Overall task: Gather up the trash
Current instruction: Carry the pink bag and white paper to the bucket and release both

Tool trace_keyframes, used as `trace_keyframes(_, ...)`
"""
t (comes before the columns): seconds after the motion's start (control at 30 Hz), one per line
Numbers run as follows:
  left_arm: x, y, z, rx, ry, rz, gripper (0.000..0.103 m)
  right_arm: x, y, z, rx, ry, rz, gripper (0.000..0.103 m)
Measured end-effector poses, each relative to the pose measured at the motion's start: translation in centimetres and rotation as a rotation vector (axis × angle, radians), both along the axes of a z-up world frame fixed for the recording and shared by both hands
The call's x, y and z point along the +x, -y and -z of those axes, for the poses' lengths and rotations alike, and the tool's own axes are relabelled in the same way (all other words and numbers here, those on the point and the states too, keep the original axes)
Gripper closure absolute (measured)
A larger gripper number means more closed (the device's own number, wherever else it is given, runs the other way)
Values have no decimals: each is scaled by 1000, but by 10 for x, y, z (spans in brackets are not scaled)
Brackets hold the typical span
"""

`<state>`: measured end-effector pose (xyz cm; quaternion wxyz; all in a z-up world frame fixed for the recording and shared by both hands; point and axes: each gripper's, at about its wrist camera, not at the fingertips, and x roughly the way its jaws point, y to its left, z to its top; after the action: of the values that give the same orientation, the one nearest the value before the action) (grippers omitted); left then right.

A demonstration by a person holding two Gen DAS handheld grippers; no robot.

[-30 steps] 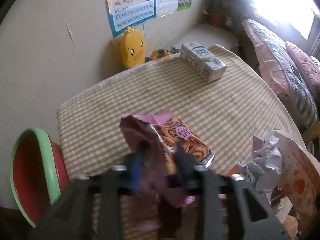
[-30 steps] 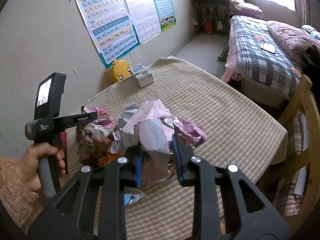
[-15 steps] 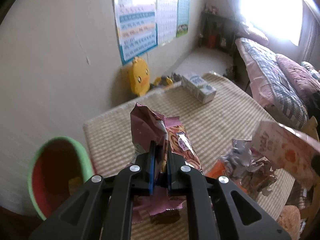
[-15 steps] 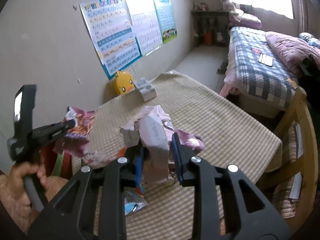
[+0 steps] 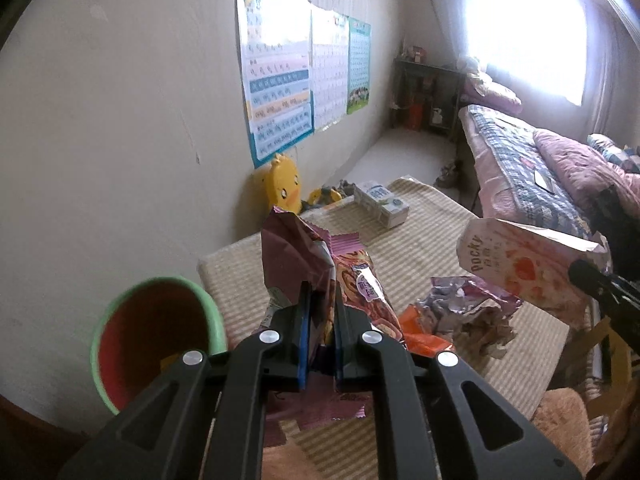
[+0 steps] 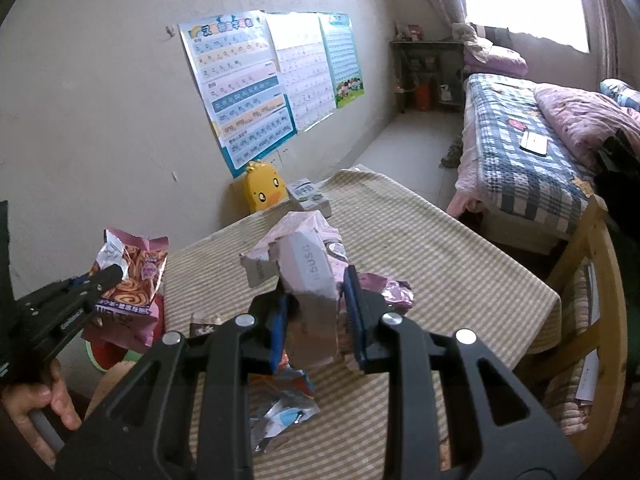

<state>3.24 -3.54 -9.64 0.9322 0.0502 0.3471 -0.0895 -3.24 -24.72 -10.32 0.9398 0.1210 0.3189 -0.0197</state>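
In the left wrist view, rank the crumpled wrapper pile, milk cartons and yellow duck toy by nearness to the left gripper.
From the left gripper:
1. Crumpled wrapper pile, on the table, right.
2. Milk cartons, table's far end.
3. Yellow duck toy, against the wall beyond.

Right hand-held gripper (image 5: 576, 272): only its tip shows in the left wrist view, at 3 o'clock; the rest is cut off by the frame edge. Person's hand (image 6: 30, 404) cropped at 8 o'clock, arm out of frame. Green bowl (image 6: 94, 354) mostly hidden behind the snack bag (image 6: 128, 276). Poster (image 5: 280, 92) text too small to read. Shelf (image 5: 426, 100) items at 1 o'clock too small to tell. Window (image 5: 524, 32) blown out, nothing visible through it.
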Motion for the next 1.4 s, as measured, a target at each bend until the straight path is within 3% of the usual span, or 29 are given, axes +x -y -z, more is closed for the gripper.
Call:
trace_keyframes(0.13,-4,-14,-7,11,30,-29,96,-3,-12,-5,-6,12,-20,77)
trace_keyframes(0.37,1,-47,1,-28,-2,-112,96,-1,-30,-8,-27,-6,-61,77)
trace_keyframes(0.83,7,-113,11,-23,-8,-260,96,13,-78,-8,-41,-23,-172,77)
trace_keyframes(1.4,8,-204,33,-27,-49,-433,96,67,-179,8,-10,-107,-395,77)
